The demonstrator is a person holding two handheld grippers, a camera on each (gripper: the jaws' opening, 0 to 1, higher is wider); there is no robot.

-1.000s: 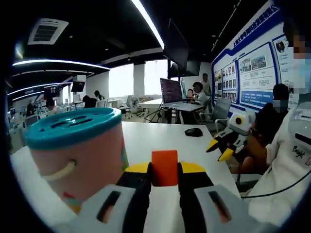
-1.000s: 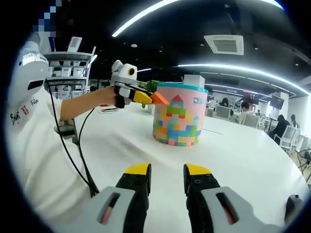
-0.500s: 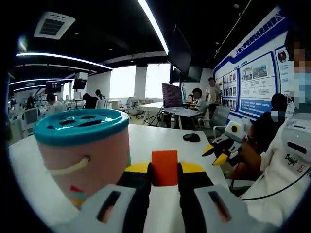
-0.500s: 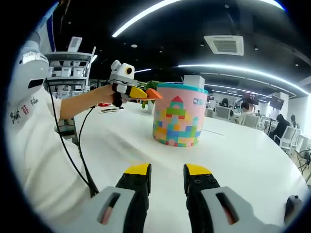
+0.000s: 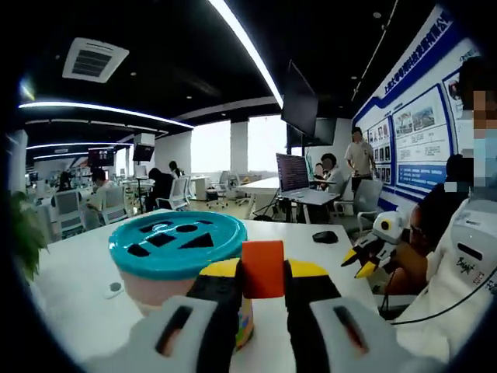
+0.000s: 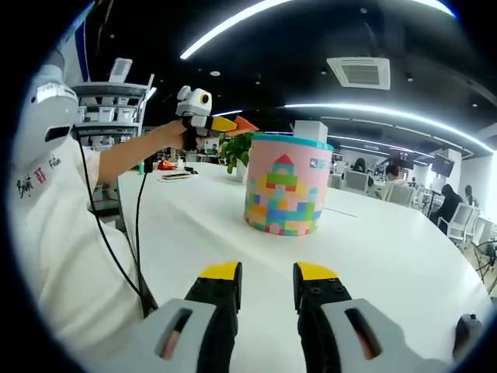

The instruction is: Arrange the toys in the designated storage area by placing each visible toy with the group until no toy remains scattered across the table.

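Observation:
An orange block (image 5: 262,269) sits between the yellow-tipped jaws of my left gripper (image 5: 262,270), which is shut on it and raised above the toy bucket. The bucket's teal lid (image 5: 177,241) with shape-sorter holes lies just below and left of the block. In the right gripper view the pink bucket (image 6: 284,194) with its block pattern stands on the white table (image 6: 373,256), and the left gripper (image 6: 230,123) holds the orange block (image 6: 245,123) above the bucket's left rim. My right gripper (image 6: 266,272) is open and low over the table, with nothing between its jaws. It appears as the right gripper (image 5: 363,256) in the left gripper view.
A green plant (image 6: 235,148) stands behind the bucket. Small items (image 6: 172,175) lie on the far table edge. A dark mouse (image 5: 324,237) rests on the table. Desks, chairs and people fill the office behind. The person's arm (image 6: 124,159) and cable (image 6: 124,233) cross the left.
The left gripper with the orange block rose from beside the bucket to above its lid. The right gripper stayed still.

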